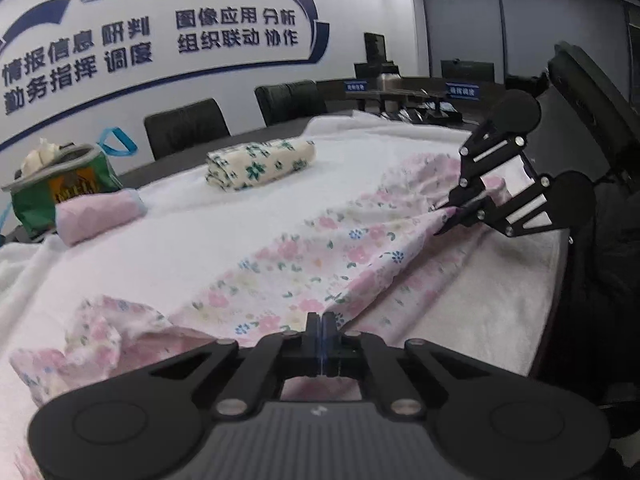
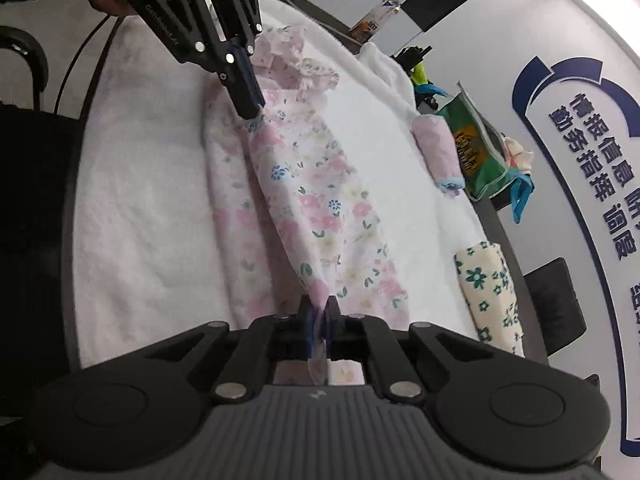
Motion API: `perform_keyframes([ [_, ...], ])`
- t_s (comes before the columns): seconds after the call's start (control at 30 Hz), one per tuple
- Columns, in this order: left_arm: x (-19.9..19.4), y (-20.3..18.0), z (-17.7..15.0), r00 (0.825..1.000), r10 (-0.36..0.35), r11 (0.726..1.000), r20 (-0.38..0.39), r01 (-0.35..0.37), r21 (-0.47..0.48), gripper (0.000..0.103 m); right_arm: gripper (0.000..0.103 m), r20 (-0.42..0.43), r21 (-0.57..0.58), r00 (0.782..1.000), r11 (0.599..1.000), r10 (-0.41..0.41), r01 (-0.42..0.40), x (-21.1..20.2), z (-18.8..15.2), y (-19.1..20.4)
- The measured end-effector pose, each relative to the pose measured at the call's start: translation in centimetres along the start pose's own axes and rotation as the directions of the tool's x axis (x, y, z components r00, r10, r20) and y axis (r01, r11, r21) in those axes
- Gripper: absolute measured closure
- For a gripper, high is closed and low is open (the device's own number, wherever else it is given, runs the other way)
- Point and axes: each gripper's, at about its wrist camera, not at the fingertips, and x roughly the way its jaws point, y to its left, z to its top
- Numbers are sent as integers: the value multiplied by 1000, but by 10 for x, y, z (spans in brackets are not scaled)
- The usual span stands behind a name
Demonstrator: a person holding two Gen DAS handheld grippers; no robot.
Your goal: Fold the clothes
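We saw the floral garment (image 1: 320,264) lying stretched along the white towel (image 1: 168,248) that covered the tabletop, close to the towel's edge on the holder's side. Both grippers held it. The left gripper (image 1: 322,322) had its fingers pressed together on a raised fold of the cloth, with only a thin line between them. The right gripper (image 2: 320,312) had its fingers narrow, with a strip of the same cloth pinched and running back between them. Between the two grips the fabric rose in a taut ridge, while the rest lay flat on the towel.

In the left view the right gripper (image 1: 454,216) showed at the far end of the garment, its tips buried in cloth. In the right view the left gripper (image 2: 256,114) came down from the top, and its body hid part of the frilled end (image 2: 304,68) bunched beside it.

Toward the towel's far edge lay a folded green-flowered cloth (image 1: 260,164) and a folded pink piece (image 1: 100,212), well apart from the garment. A green bag (image 1: 56,184) stood just past the pink piece, off the towel, partly cut off by the picture's rim. We could not make out what poked from its top. Dark chairs (image 1: 184,126) stood behind the table, and a bottle (image 2: 380,14) at the far end was too blurred to read.
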Motion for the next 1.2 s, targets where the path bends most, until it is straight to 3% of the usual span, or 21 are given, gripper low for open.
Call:
perform_keyframes([
  [0.13,4,0,-7,1000,-2,1000,-14,2,-1,103,97,-47,-28,999,1000,-2,0,10,-5,15],
  [0.17,5,0,-9,1000,-2,1000,-17,2,-2,97,92,-44,-35,999,999,-13,11,7,-5,15],
  [0.2,4,2,-10,1000,0,1000,-21,0,-10,90,75,-40,-24,999,1000,-13,12,2,-6,13],
  [0.27,-3,7,-11,999,8,999,-44,-10,-37,80,59,-26,1,1000,1000,-9,9,-8,-6,8],
  [0.37,-26,19,-3,997,-73,991,6,74,-115,71,59,92,134,995,989,45,-58,-35,-7,-13],
  [0.43,-36,27,10,994,-85,978,65,95,-187,62,59,161,270,987,962,-13,-32,-42,-2,-29],
  [0.47,-35,31,19,994,-66,973,90,84,-216,56,54,186,337,982,941,-42,-23,-43,0,-37],
  [0.53,-17,34,36,994,47,962,103,-18,-271,55,35,154,469,986,883,-67,-14,-19,6,-40],
  [0.57,-3,33,40,991,111,952,71,-86,-294,54,24,137,531,987,847,-77,-8,-7,8,-42],
  [0.63,28,33,47,972,236,917,-5,-224,-330,57,35,102,647,990,762,-94,6,17,14,-46],
  [0.7,49,33,44,971,227,905,-77,-239,-351,61,85,64,749,992,662,-106,23,42,19,-50],
  [0.73,55,35,40,974,204,902,-103,-227,-367,61,89,42,791,993,611,-107,33,53,21,-52],
  [0.83,61,33,32,975,188,903,-119,-219,-370,65,93,-28,849,995,523,-92,72,66,2,-53],
  [0.9,59,29,28,974,199,908,-106,-224,-354,65,93,-77,893,989,433,-125,125,61,-21,-62],
  [0.97,58,25,24,973,210,913,-92,-228,-338,65,103,-99,929,985,342,-142,143,56,-47,-75],
  [1.0,57,26,24,974,208,913,-90,-227,-339,65,103,-108,936,984,319,-142,149,54,-57,-78],
  [1.03,57,26,24,974,209,913,-90,-227,-339,65,103,-180,920,968,319,-174,229,53,-58,-78],
  [1.13,56,30,23,975,205,913,-88,-223,-341,65,103,-369,848,894,300,-255,436,49,-68,-76],
  [1.2,56,32,23,976,202,913,-86,-219,-345,64,102,-362,873,900,249,-242,419,39,-80,-78],
])
